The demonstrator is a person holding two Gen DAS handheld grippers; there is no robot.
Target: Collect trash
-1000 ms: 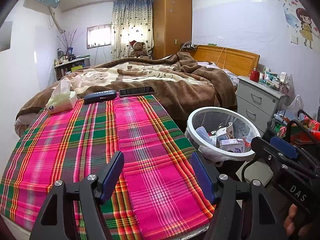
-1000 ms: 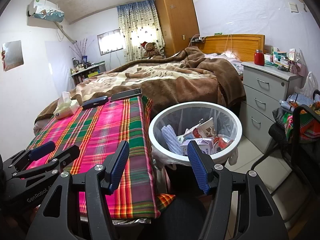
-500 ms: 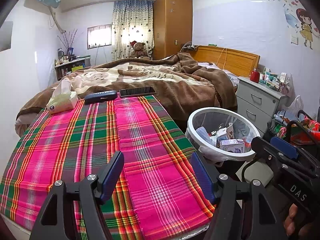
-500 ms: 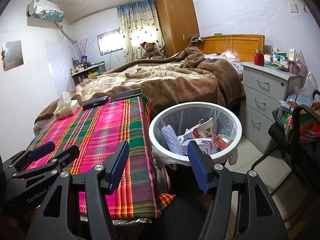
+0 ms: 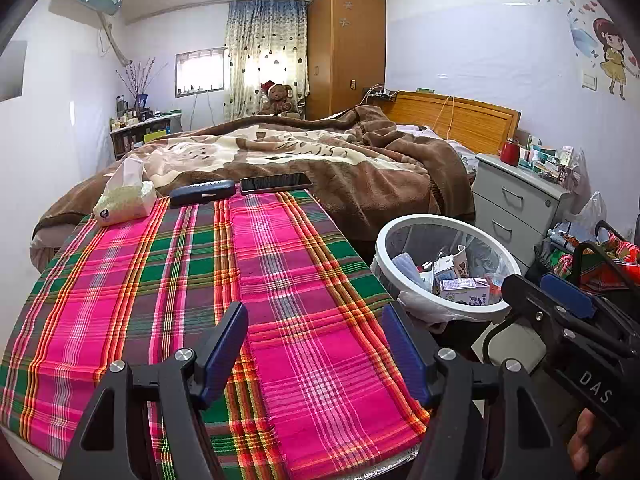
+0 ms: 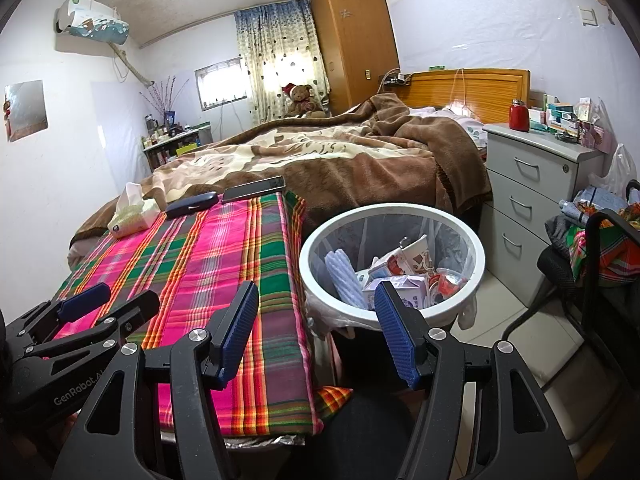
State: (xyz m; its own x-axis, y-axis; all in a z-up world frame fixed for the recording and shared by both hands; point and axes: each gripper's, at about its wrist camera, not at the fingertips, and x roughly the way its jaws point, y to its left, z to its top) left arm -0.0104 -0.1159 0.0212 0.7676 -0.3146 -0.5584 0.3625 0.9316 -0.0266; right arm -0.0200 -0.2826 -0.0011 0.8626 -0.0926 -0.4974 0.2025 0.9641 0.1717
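A white round trash bin (image 5: pixel 404 236) (image 6: pixel 316 240) stands on the floor right of the table. It holds cartons, a paper cup and wrappers (image 6: pixel 404 276). My left gripper (image 5: pixel 316 344) is open and empty, low over the near edge of the plaid tablecloth (image 5: pixel 160 272). My right gripper (image 6: pixel 316 320) is open and empty, between the table's right edge and the bin's near rim. Each gripper shows in the other's view: the right one (image 5: pixel 560 308), the left one (image 6: pixel 100 304).
At the table's far end lie a tissue pack (image 5: pixel 124 200), a dark glasses case (image 5: pixel 202 191) and a phone (image 5: pixel 276 182). Beyond is a bed with a brown blanket (image 5: pixel 320 152). A grey drawer unit (image 6: pixel 532 184) and a chair with clothes (image 6: pixel 600 248) stand right.
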